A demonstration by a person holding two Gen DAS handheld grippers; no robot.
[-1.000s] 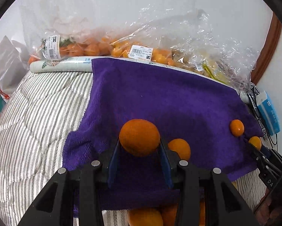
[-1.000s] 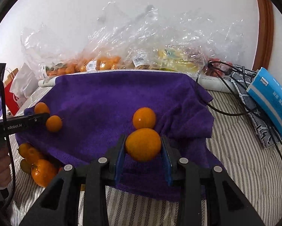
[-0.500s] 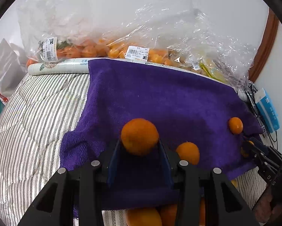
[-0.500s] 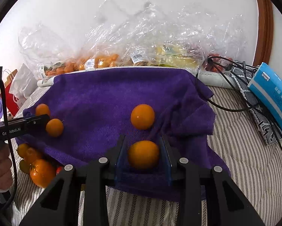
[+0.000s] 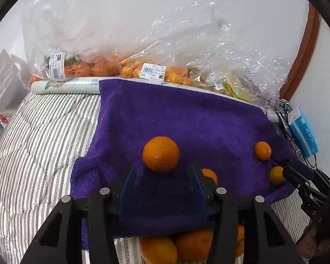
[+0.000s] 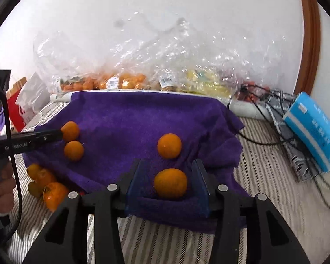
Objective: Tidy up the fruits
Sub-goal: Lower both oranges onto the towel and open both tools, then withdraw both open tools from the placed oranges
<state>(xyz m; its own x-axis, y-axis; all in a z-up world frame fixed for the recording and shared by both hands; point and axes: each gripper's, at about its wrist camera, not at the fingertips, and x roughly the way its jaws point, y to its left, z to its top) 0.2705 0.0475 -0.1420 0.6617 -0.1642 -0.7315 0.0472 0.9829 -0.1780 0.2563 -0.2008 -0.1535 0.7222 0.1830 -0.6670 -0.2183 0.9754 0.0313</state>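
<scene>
A purple towel [image 5: 187, 121] [image 6: 132, 114] lies over the striped bedcover. My left gripper [image 5: 162, 181] has its jaws opening; an orange [image 5: 160, 154] rests on the towel just ahead of the blue pads, which stand clear of it. My right gripper [image 6: 167, 180] is opening too. Its orange [image 6: 170, 183] sits on the towel between the pads, with a gap on each side. Three more oranges [image 6: 169, 145] [image 6: 74, 150] [image 6: 70, 130] lie on the towel. A pile of oranges [image 5: 193, 244] [image 6: 52, 192] sits off the towel's near edge.
Clear plastic bags of fruit [image 5: 143, 72] [image 6: 129, 81] line the wall behind the towel. A blue tissue box [image 6: 314, 132] and black cables [image 6: 264, 140] lie at the right. A white roll [image 5: 65, 85] and a red and white bag [image 6: 21, 110] are at the left.
Both grippers' jaws have widened and let go of their oranges. The right orange came down onto the towel; the left orange now rests ahead of the pads.
</scene>
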